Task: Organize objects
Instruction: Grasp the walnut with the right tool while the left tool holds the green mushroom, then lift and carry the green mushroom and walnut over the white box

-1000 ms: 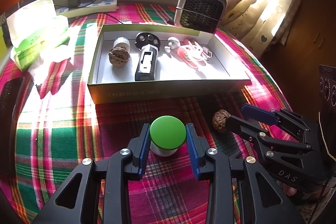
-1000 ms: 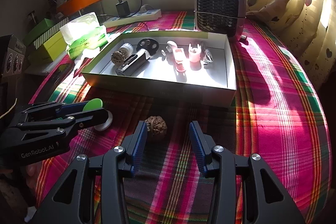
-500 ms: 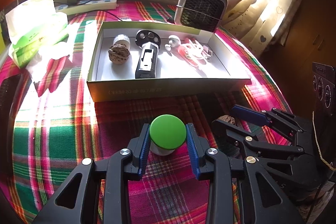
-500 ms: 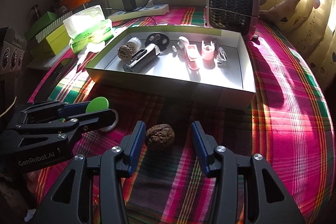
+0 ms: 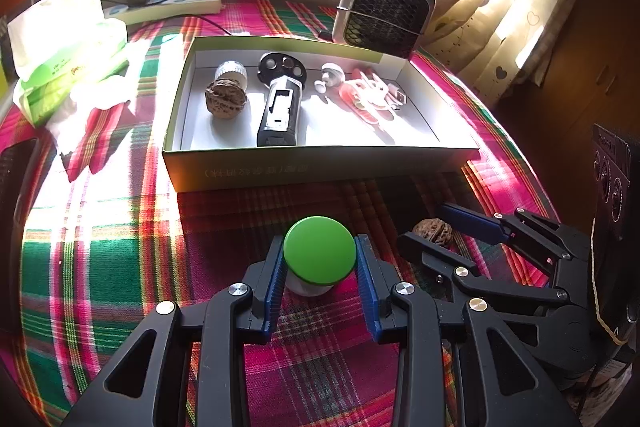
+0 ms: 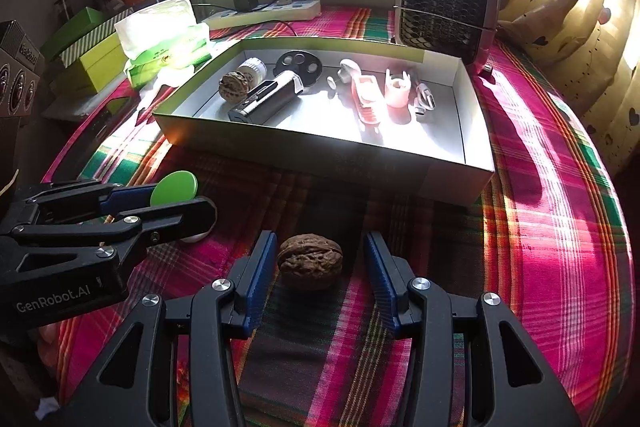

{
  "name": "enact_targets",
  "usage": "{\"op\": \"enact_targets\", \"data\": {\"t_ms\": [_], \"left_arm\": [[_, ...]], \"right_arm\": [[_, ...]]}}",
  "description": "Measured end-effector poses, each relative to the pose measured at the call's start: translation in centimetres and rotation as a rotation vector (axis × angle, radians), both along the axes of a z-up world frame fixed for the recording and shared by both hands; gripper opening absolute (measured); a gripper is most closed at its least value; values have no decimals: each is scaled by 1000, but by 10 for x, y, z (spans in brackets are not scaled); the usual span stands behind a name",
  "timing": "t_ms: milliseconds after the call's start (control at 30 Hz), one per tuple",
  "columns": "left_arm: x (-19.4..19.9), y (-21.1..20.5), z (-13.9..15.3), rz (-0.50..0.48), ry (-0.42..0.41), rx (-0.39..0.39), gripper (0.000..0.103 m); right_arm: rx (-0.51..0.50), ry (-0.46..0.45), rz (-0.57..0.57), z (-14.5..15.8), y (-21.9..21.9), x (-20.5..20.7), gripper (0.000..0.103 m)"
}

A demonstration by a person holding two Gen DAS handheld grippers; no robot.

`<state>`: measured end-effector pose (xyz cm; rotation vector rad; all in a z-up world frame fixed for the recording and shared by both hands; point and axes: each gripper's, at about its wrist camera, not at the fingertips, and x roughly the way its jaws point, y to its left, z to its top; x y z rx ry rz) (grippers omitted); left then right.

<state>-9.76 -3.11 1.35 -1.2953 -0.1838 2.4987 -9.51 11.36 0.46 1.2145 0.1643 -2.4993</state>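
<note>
Since a second ago, my right gripper (image 6: pixel 316 267) has advanced until the loose walnut (image 6: pixel 310 261) sits between its blue pads, no longer ahead of them. That walnut lies on the plaid cloth (image 6: pixel 560 227) with its long axis across the fingers, nearly touching the left pad and clear of the right; the jaws stand open and hold nothing. Just beside it, my left gripper (image 5: pixel 320 263) brackets the green-lidded jar (image 5: pixel 319 251), pads at the lid's edges; whether they grip I cannot tell. Beyond both, straight ahead, the open box (image 6: pixel 440 183) holds another walnut (image 6: pixel 233 87) and small items.
</note>
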Motion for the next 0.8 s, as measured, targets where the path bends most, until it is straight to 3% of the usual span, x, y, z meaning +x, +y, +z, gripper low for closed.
{"op": "enact_targets", "data": {"t_ms": [400,567,800], "left_arm": [[0,0,1,4,-1,-5,31],[0,2,1,3,2,-22,31],[1,2,1,4,4,-31,30]], "right_arm": [[4,3,-7,0,3,2,46],[5,6,-3,0,3,3,32],[0,7,-1,0,3,3,32]]}}
